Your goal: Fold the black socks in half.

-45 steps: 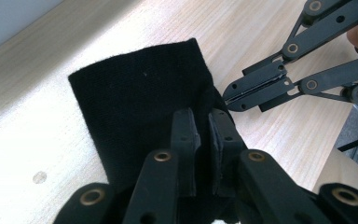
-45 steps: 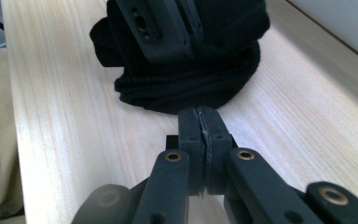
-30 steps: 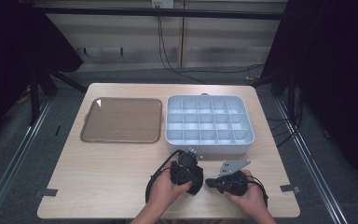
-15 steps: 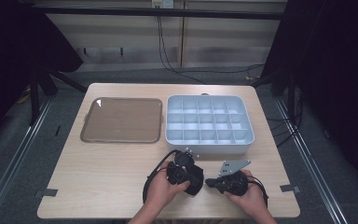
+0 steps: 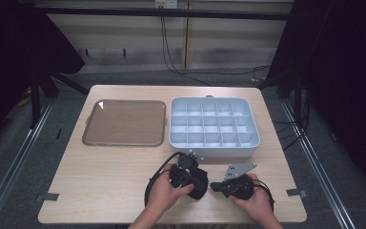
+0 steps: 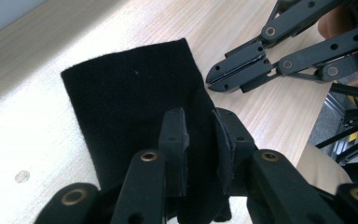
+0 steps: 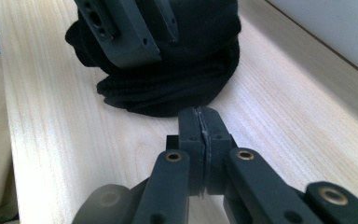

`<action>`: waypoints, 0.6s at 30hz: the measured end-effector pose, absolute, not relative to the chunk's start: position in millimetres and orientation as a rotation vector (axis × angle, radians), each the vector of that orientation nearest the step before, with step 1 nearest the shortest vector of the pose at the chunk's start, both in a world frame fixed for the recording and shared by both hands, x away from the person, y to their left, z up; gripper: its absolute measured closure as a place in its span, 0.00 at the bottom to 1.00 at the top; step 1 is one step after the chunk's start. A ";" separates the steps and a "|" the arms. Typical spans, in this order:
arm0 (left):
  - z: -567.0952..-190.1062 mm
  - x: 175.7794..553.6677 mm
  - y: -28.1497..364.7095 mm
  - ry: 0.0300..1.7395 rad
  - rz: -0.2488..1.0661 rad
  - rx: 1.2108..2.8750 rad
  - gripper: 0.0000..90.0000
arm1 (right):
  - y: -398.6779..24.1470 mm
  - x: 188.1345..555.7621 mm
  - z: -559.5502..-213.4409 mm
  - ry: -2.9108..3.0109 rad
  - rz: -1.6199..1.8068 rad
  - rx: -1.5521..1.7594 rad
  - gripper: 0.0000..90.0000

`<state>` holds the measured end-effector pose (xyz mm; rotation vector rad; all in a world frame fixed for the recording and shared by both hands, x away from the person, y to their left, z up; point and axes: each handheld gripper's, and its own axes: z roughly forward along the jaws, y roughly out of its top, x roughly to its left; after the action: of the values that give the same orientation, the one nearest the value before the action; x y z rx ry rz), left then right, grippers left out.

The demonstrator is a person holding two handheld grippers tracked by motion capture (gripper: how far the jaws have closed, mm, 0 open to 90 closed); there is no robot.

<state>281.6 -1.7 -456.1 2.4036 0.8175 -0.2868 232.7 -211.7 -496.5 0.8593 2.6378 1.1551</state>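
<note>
Bare forearms, 2 black linkage grippers with brass rivets, left gripper (image 5: pixel 187 175), right gripper (image 5: pixel 213 186), black cables

A table (image 5: pixel 100 191) fills the middle of the high view. On its upper left lies a flat tray (image 5: pixel 125 122); just right of it sits a compartment box (image 5: pixel 213 127). Below the box, near the bottom edge, a folded cloth (image 5: pixel 198 183) rests between the left gripper (image 5: pixel 186 167) and the right gripper (image 5: pixel 215 186).
</note>
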 end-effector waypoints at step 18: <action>-448.1 284.7 2.3 0.845 -0.294 2.388 0.78 | -211.2 233.0 -496.0 2.637 1.164 0.875 0.99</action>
<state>284.7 2.3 -448.1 2.3884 0.8449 -0.2939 233.0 -211.2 -496.0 0.8751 2.6366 1.1639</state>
